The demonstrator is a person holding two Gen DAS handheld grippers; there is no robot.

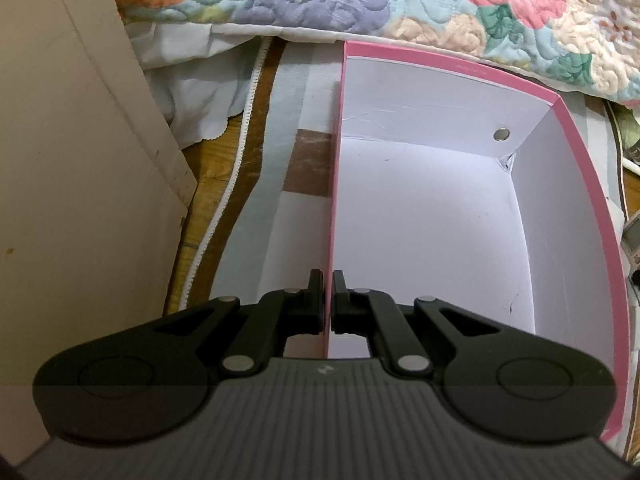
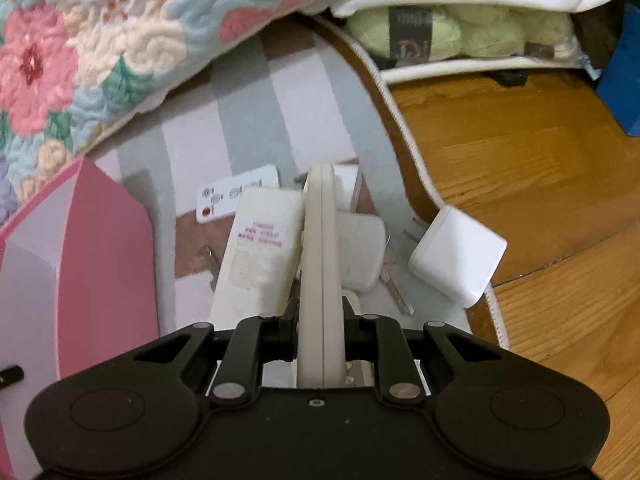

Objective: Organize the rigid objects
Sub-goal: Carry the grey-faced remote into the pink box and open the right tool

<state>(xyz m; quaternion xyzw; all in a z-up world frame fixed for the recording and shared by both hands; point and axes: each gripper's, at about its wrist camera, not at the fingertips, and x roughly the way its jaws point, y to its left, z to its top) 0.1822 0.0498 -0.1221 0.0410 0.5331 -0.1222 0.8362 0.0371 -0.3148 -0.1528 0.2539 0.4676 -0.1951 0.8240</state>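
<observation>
Left gripper [image 1: 328, 292] was clamped on the left wall of the pink box [image 1: 576, 184], one finger outside the wall and one inside, pads pressed against the thin card. The box stood open on the striped rug [image 1: 276, 128]; its white interior held nothing visible except a small round metal disc [image 1: 501, 135] on the far wall near the right corner. A floral quilt [image 1: 480, 8] hung over the far side of the rug, touching the far edge of the box.

Right gripper [image 2: 320, 320] was grasping a flat cream-coloured device [image 2: 320, 260] held on edge, its narrow side up, running away from the camera between the fingers. No earlier view to compare against.

Under and around the held device, a loose pile lay on the rug: a cream remote-like unit with a pink-printed label [image 2: 260, 256] to the left, a white card with round icons and a red dot [image 2: 236, 194] on the far left, a white rounded adapter [image 2: 358, 252] just to the right, and a key [image 2: 394, 284] beside it. A white plug cube [image 2: 456, 256] sat at the right edge of the rug, partly over the wooden floor [image 2: 520, 152]. The pink box corner showed at near left. Pale green yarn [image 2: 440, 28] lay at the far right under white bedding.
</observation>
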